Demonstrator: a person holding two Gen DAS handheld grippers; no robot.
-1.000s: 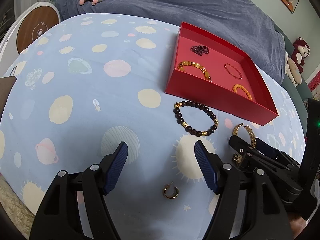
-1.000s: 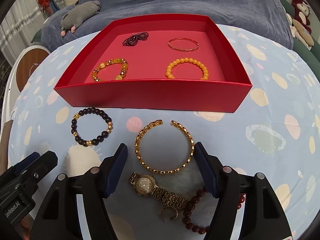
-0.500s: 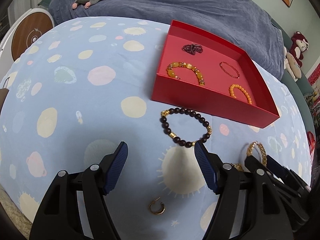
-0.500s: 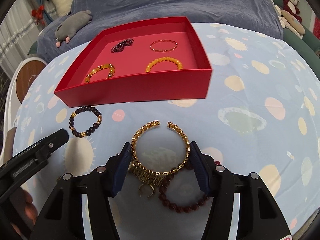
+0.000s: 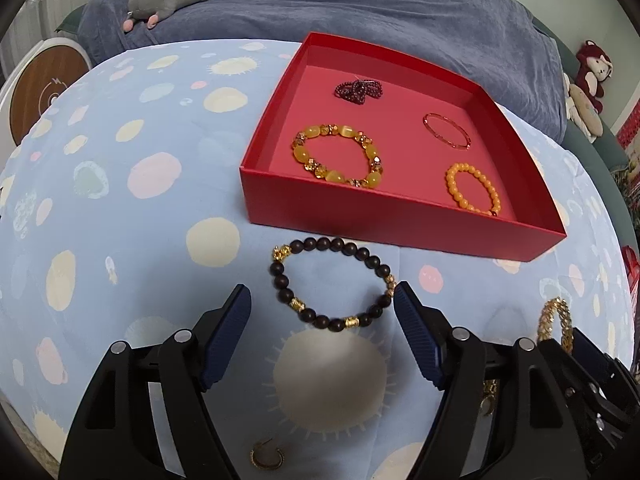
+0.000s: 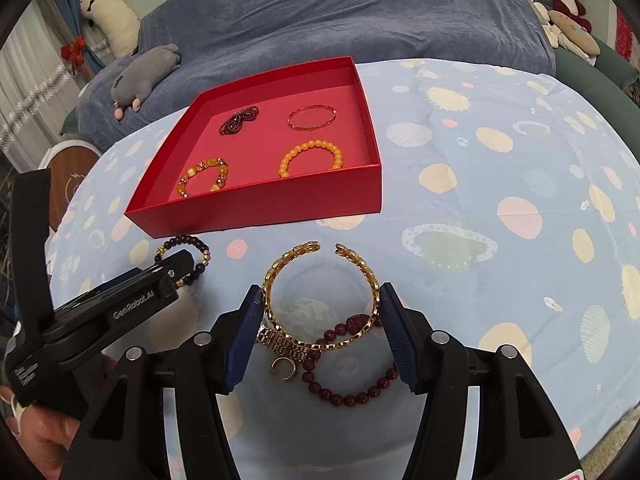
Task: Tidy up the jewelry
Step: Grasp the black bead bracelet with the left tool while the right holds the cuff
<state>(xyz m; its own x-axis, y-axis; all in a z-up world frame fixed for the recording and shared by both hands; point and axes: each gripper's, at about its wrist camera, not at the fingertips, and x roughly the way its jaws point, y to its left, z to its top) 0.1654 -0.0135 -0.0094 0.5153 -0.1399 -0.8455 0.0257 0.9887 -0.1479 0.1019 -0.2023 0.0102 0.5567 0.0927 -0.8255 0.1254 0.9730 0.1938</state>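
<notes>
— Honestly, what could slip here?

— My right tool [image 6: 322, 320] pinches the gold cuff [image 6: 320, 296] by its sides, just near of the red box [image 6: 256, 204]. The watch [image 6: 280, 342] and the red beads [image 6: 352, 384] lie under it and may snag and drag along.

— And your left?

— The left tool [image 5: 322, 334] is spreading around the dark bracelet [image 5: 332, 284], untouched; a shallow bite could roll the beads away.
</notes>
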